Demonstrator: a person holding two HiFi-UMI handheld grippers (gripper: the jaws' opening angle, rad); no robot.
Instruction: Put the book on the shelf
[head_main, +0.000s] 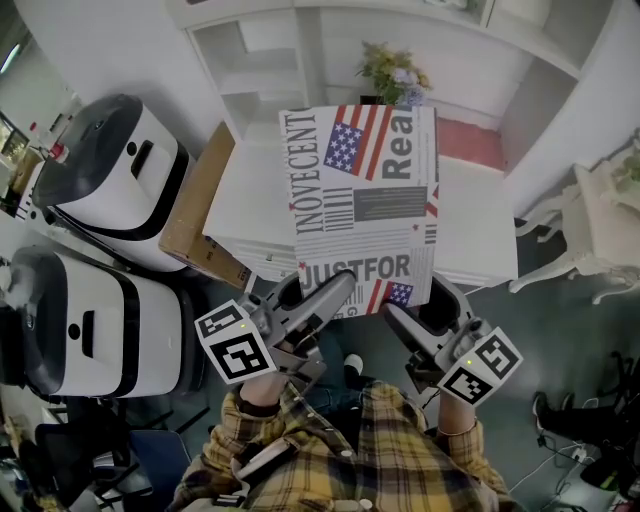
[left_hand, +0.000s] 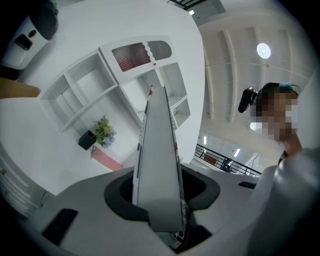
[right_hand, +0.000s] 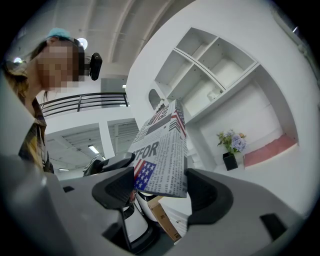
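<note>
Lengthwise, the newspaper-print book with a flag on its cover (head_main: 365, 200) runs away from the person toward the white cubby shelf (head_main: 260, 60), cover up, above the white tabletop (head_main: 250, 205). The left hand-held gripper (head_main: 335, 290) and right hand-held gripper (head_main: 425, 305) each clamp a near corner. Bare tabletop lies left of it up to the brown cardboard box (head_main: 200, 205). Only the left gripper view shows the book edge-on, a thin pale strip aimed at the cubbies.

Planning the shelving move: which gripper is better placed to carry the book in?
Probably left: the left gripper clamps the book deep and square; the right gripper pinches only a lower corner.
</note>
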